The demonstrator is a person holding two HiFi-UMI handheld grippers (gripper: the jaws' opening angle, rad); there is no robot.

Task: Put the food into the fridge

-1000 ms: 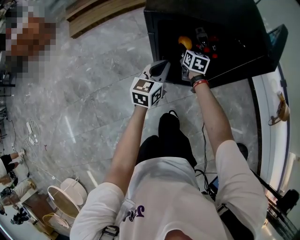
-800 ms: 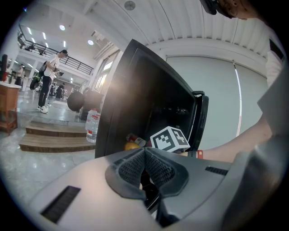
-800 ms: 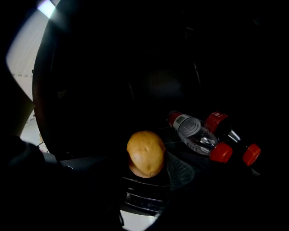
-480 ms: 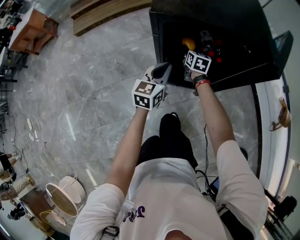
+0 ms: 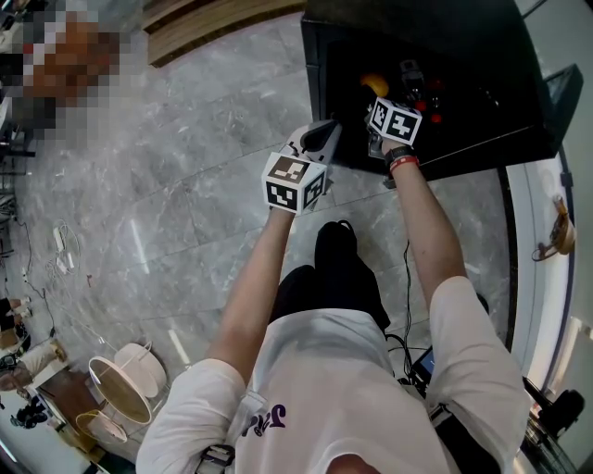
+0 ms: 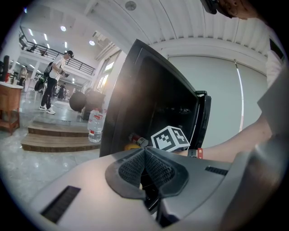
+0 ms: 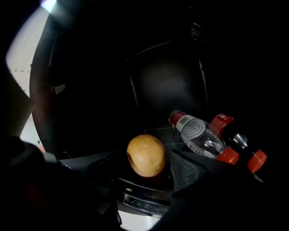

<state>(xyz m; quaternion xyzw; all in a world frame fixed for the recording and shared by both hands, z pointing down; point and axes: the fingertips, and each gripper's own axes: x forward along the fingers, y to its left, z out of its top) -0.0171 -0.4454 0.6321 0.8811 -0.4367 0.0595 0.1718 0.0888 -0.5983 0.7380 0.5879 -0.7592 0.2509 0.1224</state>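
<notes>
Inside the black fridge (image 5: 445, 28), at the upper right of the head view, the jaws of the right hand-held gripper (image 7: 143, 169) have just been opened wider. The round yellow food (image 7: 146, 154) is seen between them, low in the cavity. A sliver of gap is made out beside the right pad (image 7: 192, 173), so the food is judged released rather than gripped. To its right, a clear bottle (image 7: 198, 135) and a dark red-capped bottle (image 7: 239, 144) are laid on their sides. This item is therefore taken as delivered, and withdrawal is what remains.

Left of centre, the left hand-held gripper (image 6: 145, 153) is held closed on nothing, just outside the fridge's open front, with its arm stretched forward. Further right, the right arm is extended, with the wrist at the fridge's edge and the hand-held gripper tilted downward into the cavity.
</notes>
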